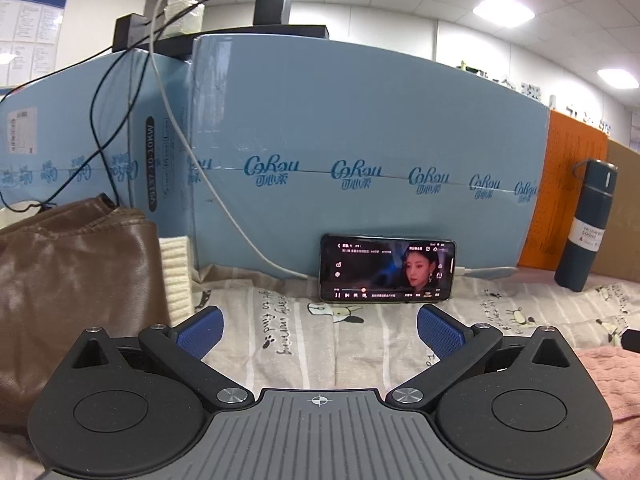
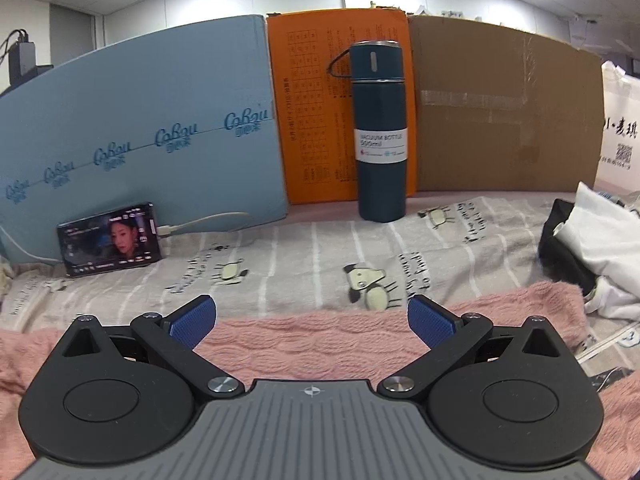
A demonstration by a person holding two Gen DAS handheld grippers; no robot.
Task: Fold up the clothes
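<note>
The pink knitted garment (image 2: 304,344) lies flat on the printed bedsheet (image 2: 304,248), its long axis running left to right across the right wrist view, parallel to the near edge of the bed; its far hem forms a fuzzy line that rises toward the right. Which end is the neck or hem cannot be told. It passes directly under the right gripper (image 2: 312,322), whose blue pads (image 2: 192,322) stand spread wide apart above the knit with nothing between them. In the left wrist view only a corner of the same garment (image 1: 608,376) shows at the lower right, beside and beyond the left gripper (image 1: 320,330), which hangs over bare sheet with its fingers likewise spread and empty.

To the left of the left gripper sits a brown leather-like garment (image 1: 72,280), bunched, with a cream ribbed knit (image 1: 176,276) just beside it. At the right edge of the bed lies a heap of white and black clothes (image 2: 592,244).

Along the far edge of the bed stand a blue carton (image 1: 360,140), an orange carton (image 2: 312,112) and a brown cardboard box (image 2: 508,108). A phone (image 1: 387,268) leans on the blue carton, screen lit, a white cable (image 1: 200,168) plugged into it. A dark blue vacuum bottle (image 2: 379,132) stands upright before the orange carton.
</note>
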